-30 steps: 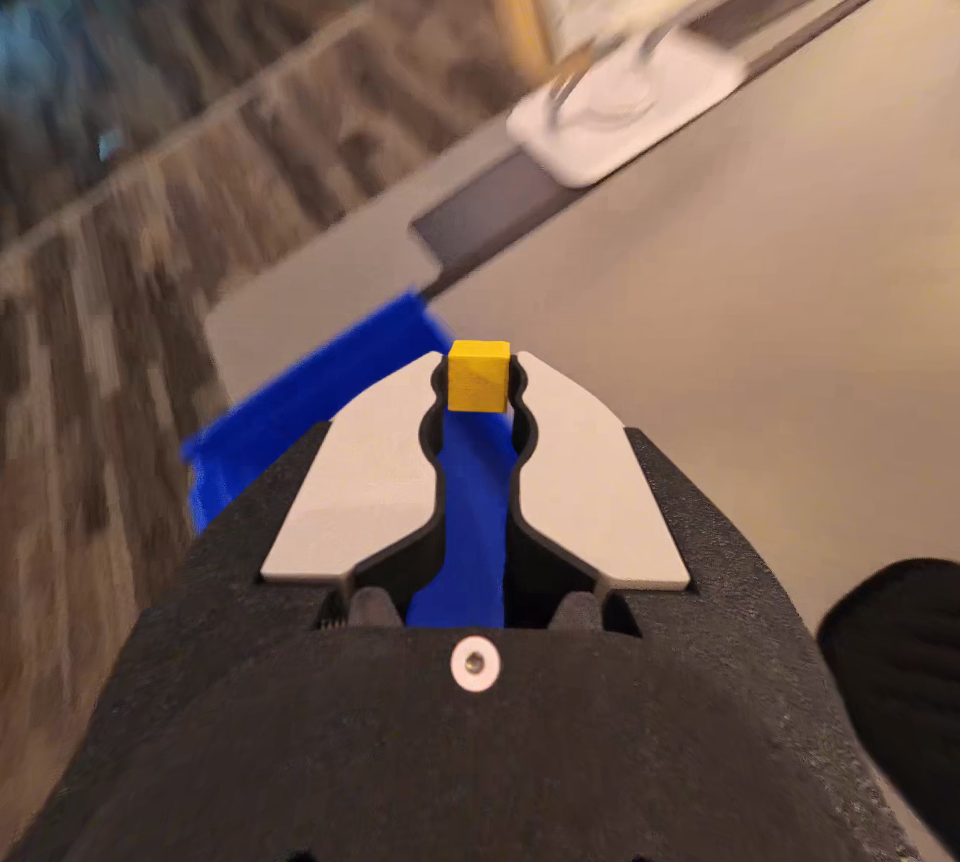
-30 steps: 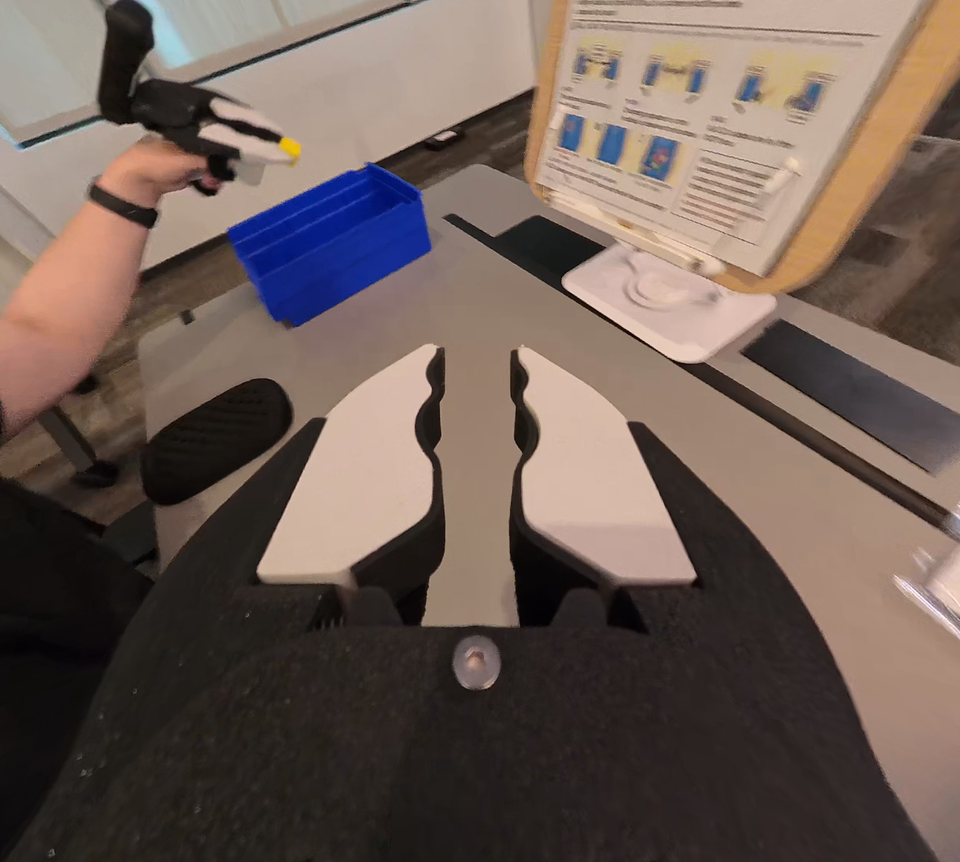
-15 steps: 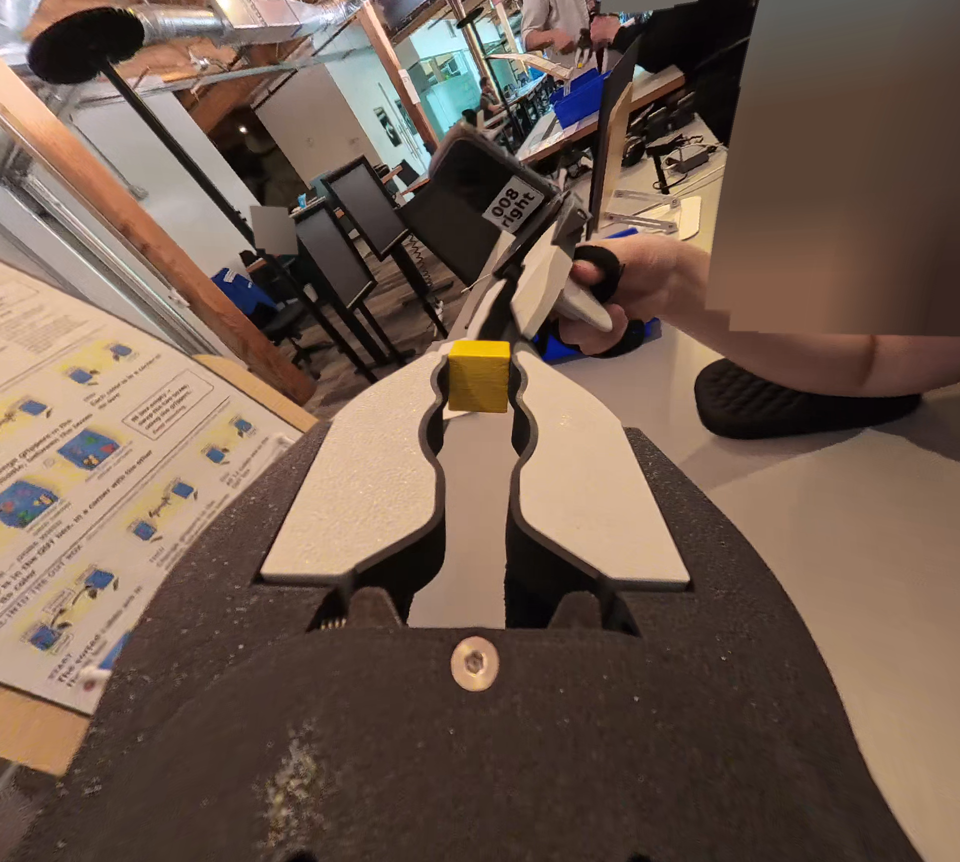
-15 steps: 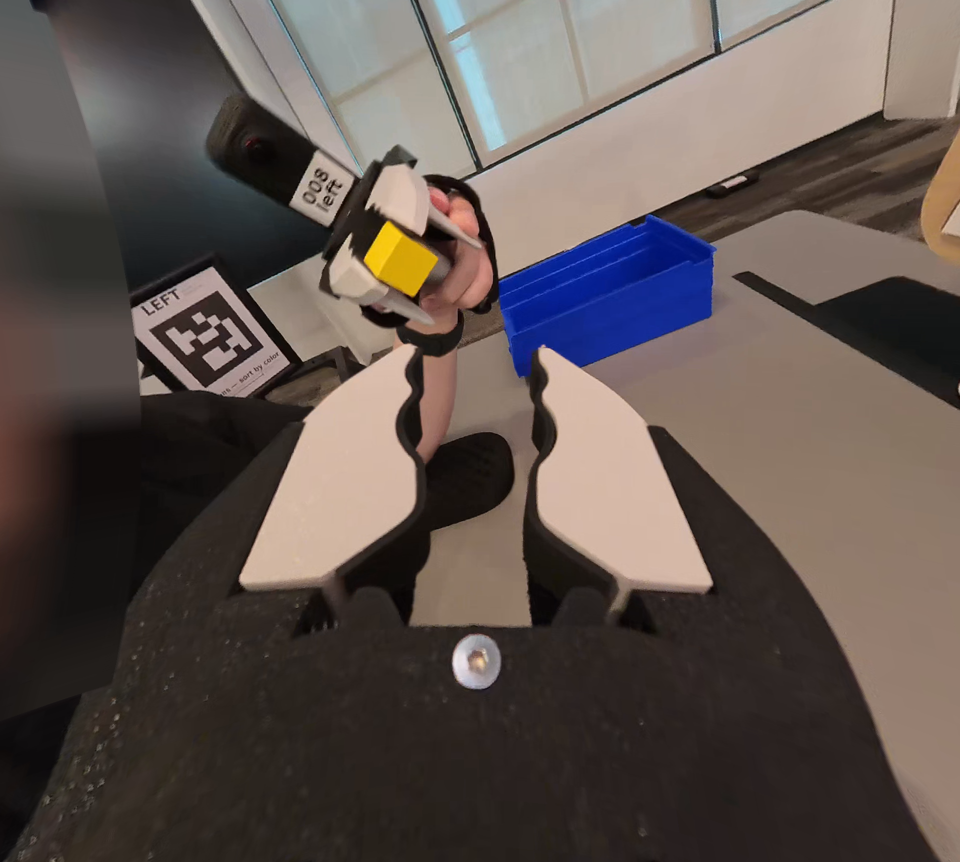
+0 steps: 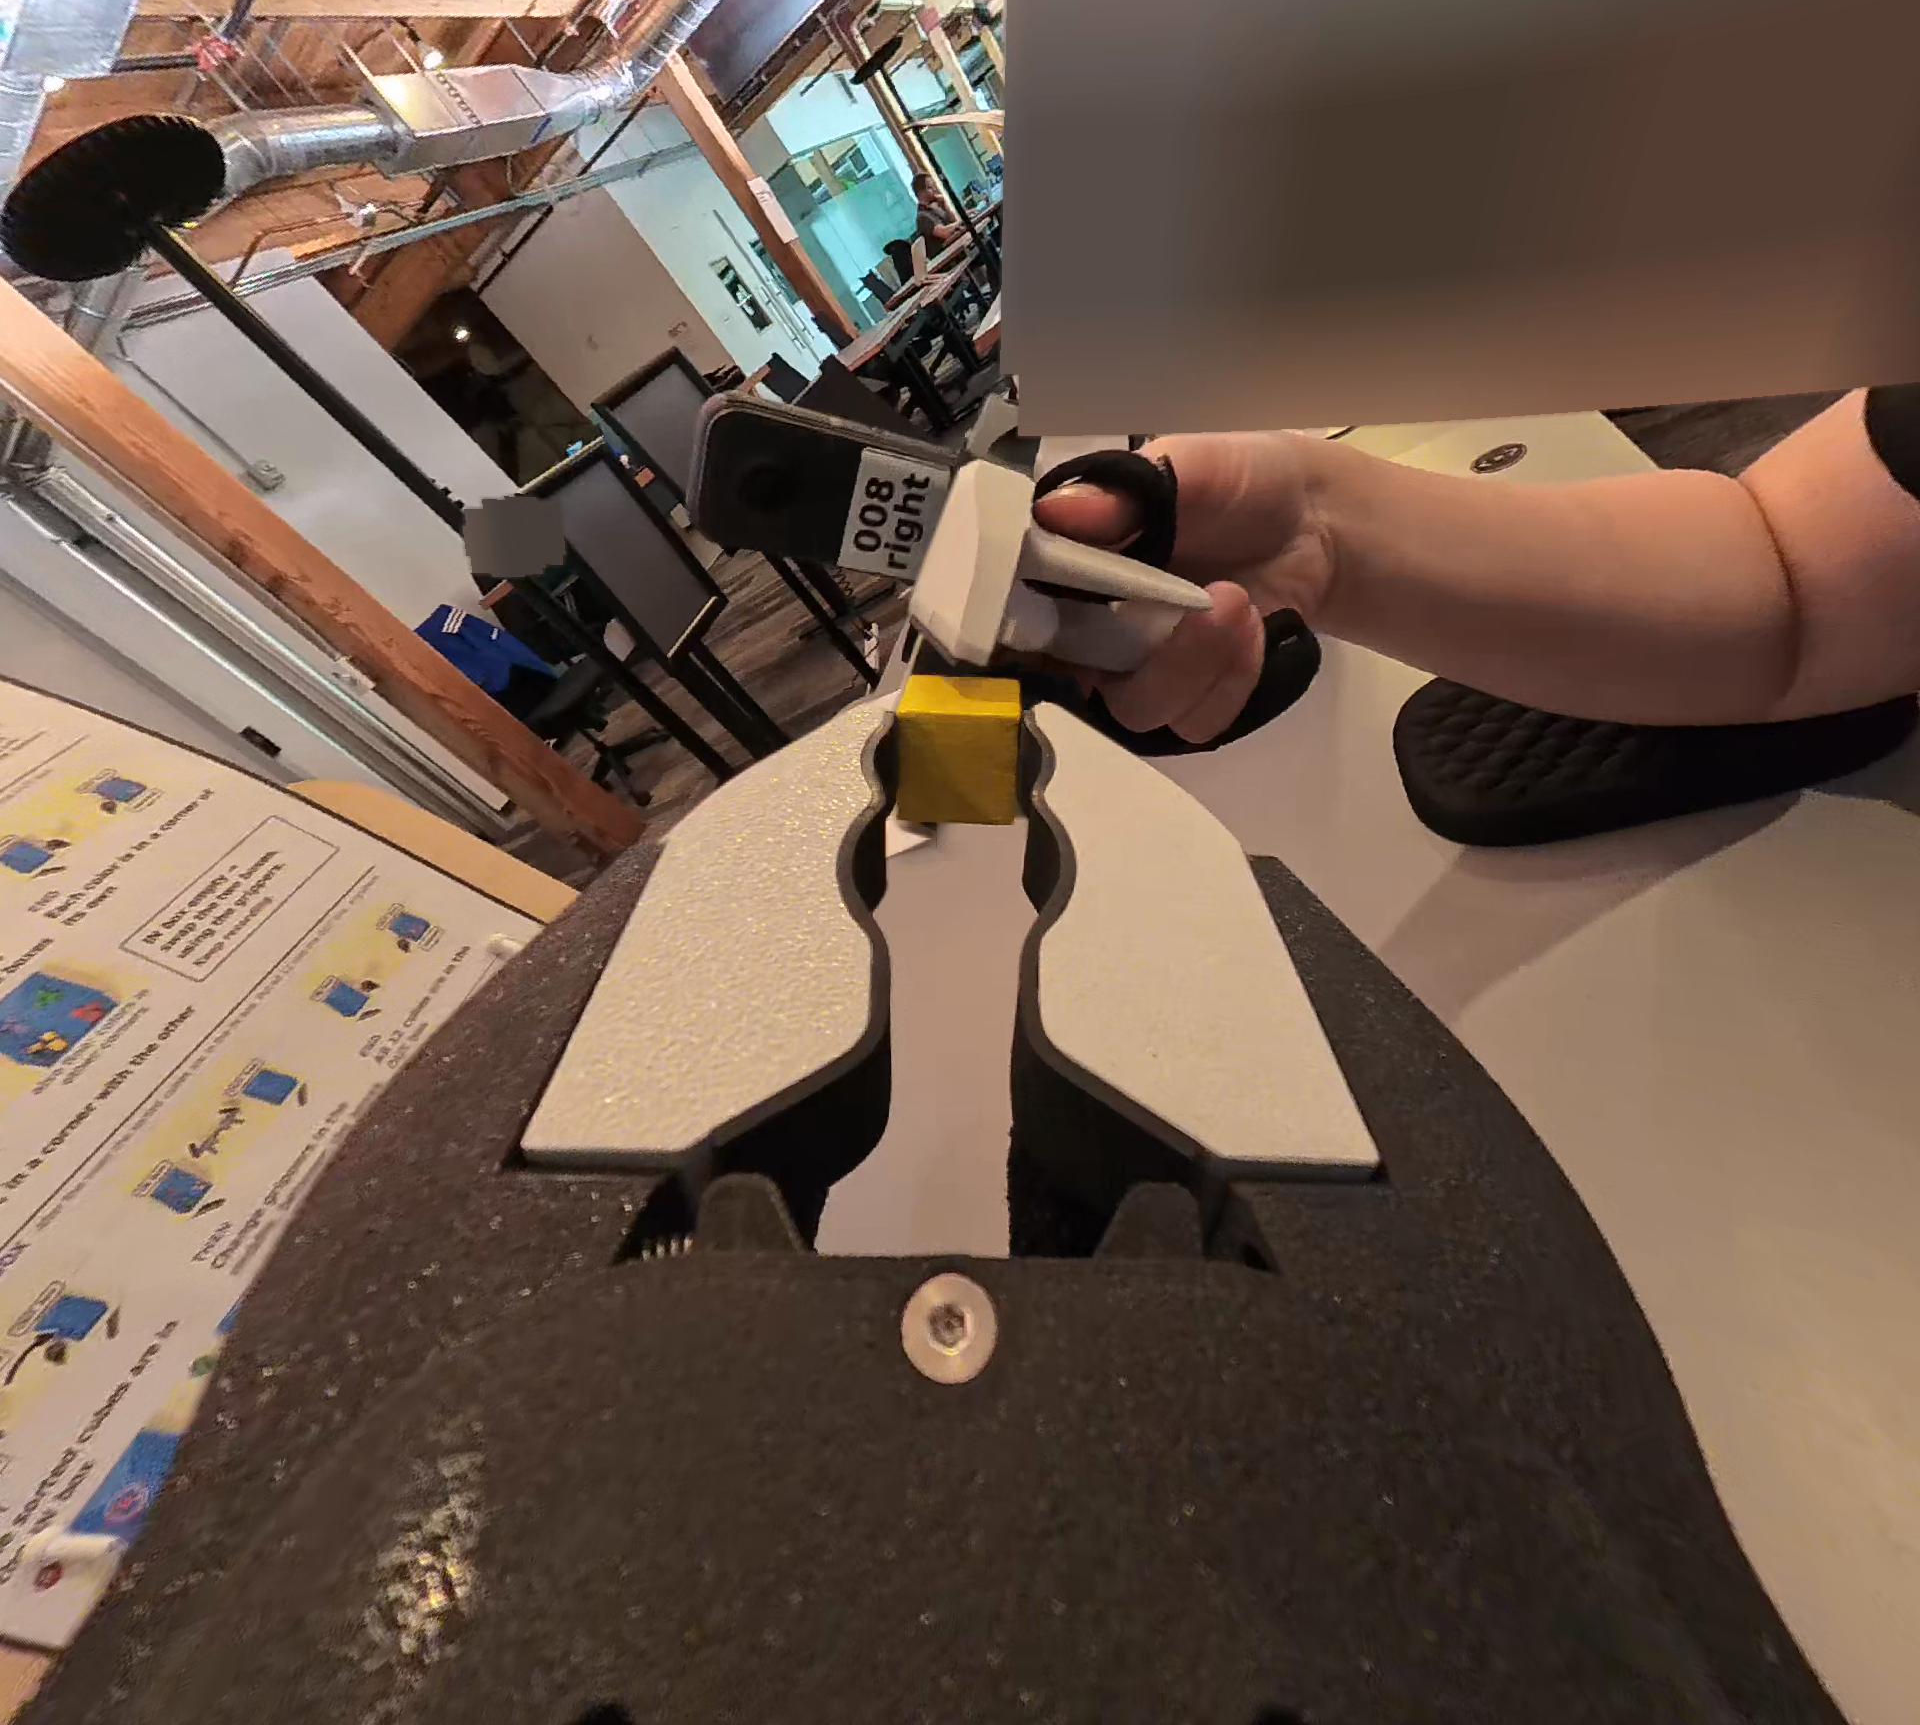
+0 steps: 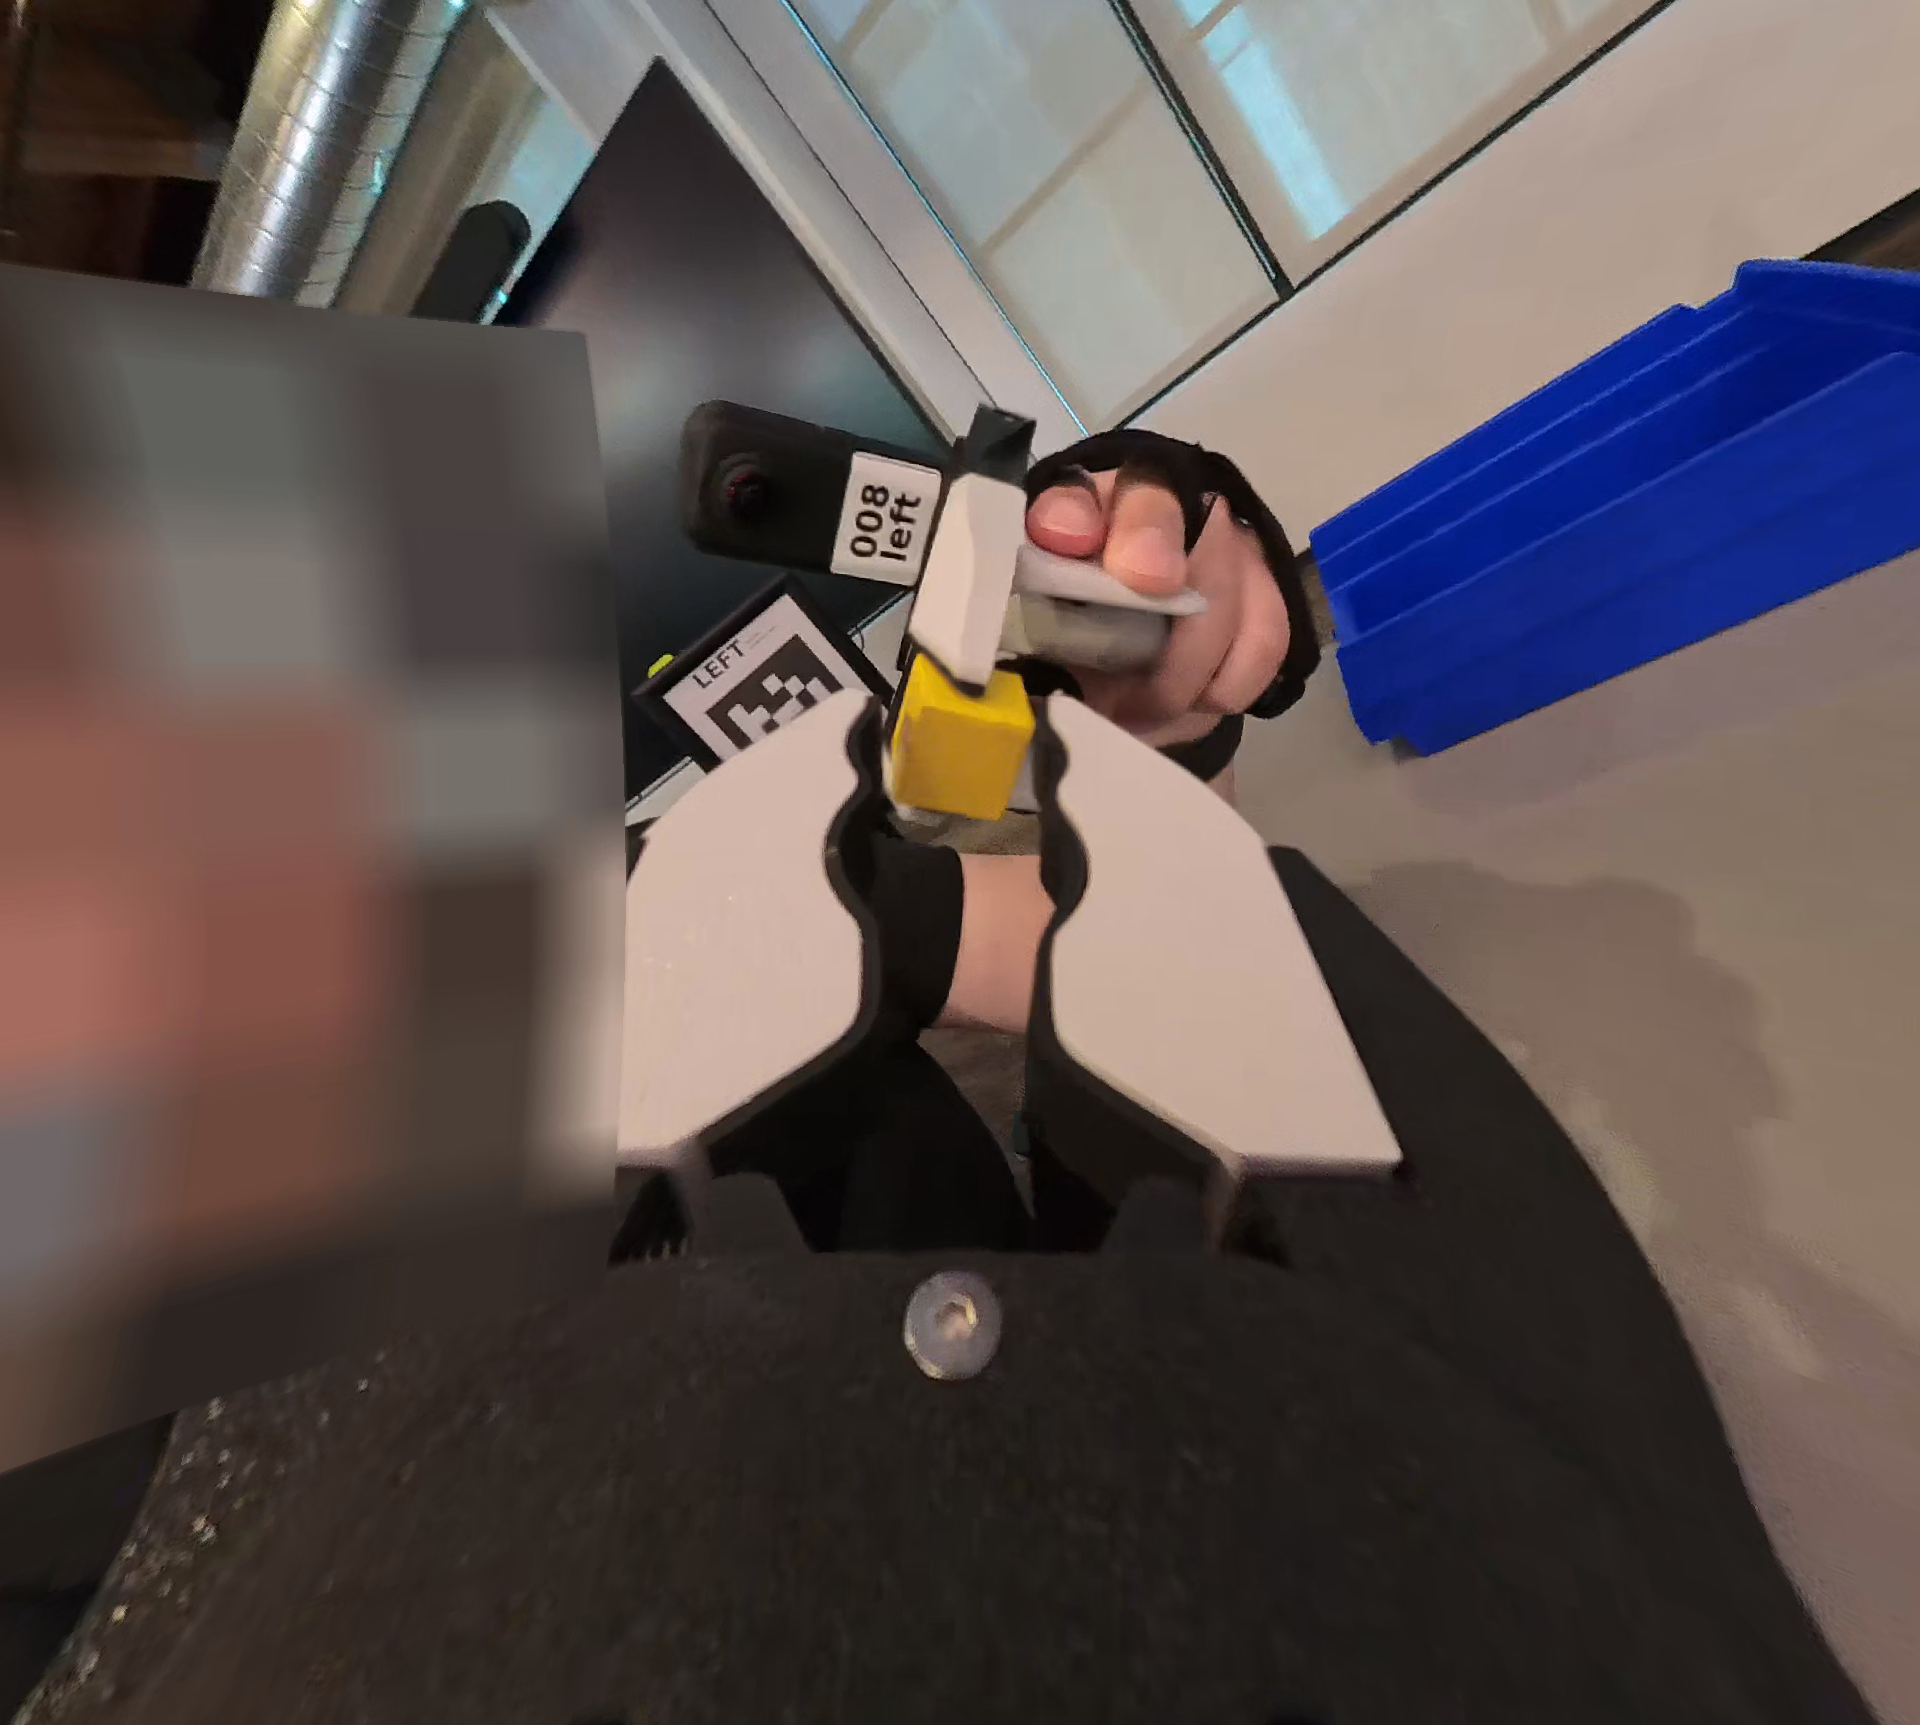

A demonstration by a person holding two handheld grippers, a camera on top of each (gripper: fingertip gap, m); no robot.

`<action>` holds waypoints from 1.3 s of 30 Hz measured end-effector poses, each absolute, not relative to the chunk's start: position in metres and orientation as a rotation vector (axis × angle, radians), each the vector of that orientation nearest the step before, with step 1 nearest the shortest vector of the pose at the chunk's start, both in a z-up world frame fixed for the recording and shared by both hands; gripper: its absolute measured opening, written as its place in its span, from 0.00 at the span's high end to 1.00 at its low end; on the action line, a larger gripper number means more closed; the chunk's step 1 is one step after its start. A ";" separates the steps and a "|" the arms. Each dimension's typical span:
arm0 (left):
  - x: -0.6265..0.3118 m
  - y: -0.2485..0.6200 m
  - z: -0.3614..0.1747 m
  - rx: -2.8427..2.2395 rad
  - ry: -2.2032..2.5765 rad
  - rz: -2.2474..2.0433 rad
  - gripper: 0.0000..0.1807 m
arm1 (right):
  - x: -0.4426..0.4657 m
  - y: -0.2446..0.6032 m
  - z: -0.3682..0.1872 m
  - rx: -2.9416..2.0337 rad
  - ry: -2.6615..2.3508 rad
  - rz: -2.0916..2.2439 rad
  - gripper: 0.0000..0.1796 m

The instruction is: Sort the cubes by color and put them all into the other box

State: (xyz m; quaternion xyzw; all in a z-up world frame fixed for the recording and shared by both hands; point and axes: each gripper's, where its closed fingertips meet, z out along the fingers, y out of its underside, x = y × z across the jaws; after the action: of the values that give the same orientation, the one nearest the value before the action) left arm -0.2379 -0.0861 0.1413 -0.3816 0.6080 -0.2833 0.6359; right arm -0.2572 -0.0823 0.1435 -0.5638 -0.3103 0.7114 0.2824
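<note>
Since half a second ago the right gripper (image 6: 954, 745) has closed in, its parted jaws now flanking the small yellow cube (image 5: 956, 763) clamped in the left gripper (image 5: 956, 766) above the grey table (image 6: 1558, 844), beside the blue plastic bin (image 6: 1621, 532), contents hidden; both hands raised, facing.

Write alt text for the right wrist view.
The right gripper brackets a yellow cube that the left gripper, facing it, clamps in mid-air above a grey table. A blue box sits at right, windows behind.
</note>
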 end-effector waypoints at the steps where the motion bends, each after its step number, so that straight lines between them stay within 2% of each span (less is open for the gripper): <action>1: -0.238 -0.088 0.141 -0.857 1.393 -0.661 0.88 | -0.257 -0.082 0.142 -1.508 -0.834 1.902 0.87; 9: -0.238 -0.092 0.140 -0.816 1.409 -0.661 0.88 | -0.258 -0.091 0.135 -1.573 -0.939 1.831 0.85; 17: -0.241 -0.095 0.147 -0.818 1.354 -0.689 0.87 | -0.260 -0.092 0.140 -1.522 -0.911 1.910 0.88; 19: -0.242 -0.090 0.150 -0.842 1.320 -0.702 0.79 | -0.257 -0.084 0.137 -1.534 -0.886 1.892 0.88; 22: -0.247 -0.086 0.150 -0.877 1.318 -0.704 0.73 | -0.244 -0.074 0.140 -1.538 -0.848 1.850 0.88; 24: -0.253 -0.079 0.152 -0.896 1.301 -0.676 0.73 | -0.224 -0.072 0.148 -1.546 -0.846 1.748 0.88; 27: -0.266 -0.067 0.156 -0.941 1.255 -0.649 0.74 | -0.170 -0.070 0.159 -1.628 -0.837 1.399 0.88; 29: -0.274 -0.057 0.158 -0.974 1.221 -0.627 0.75 | -0.111 -0.056 0.146 -1.826 -0.760 1.045 0.88; 32: -0.280 -0.045 0.158 -1.021 1.187 -0.603 0.76 | 0.016 -0.037 0.107 -2.200 -0.481 0.525 0.88; 35: -0.281 -0.038 0.155 -1.049 1.181 -0.576 0.77 | 0.150 -0.051 0.052 -2.569 -0.188 0.120 0.88; 39: -0.279 -0.036 0.153 -1.058 1.187 -0.557 0.77 | 0.244 -0.087 -0.026 -2.892 0.026 -0.010 0.88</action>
State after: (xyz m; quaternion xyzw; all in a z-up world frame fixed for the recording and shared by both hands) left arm -0.2794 -0.0360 0.1534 -0.4687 0.5256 -0.2468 0.6657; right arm 0.2441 -0.0866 -0.0255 -0.9922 0.0090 -0.0035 0.1244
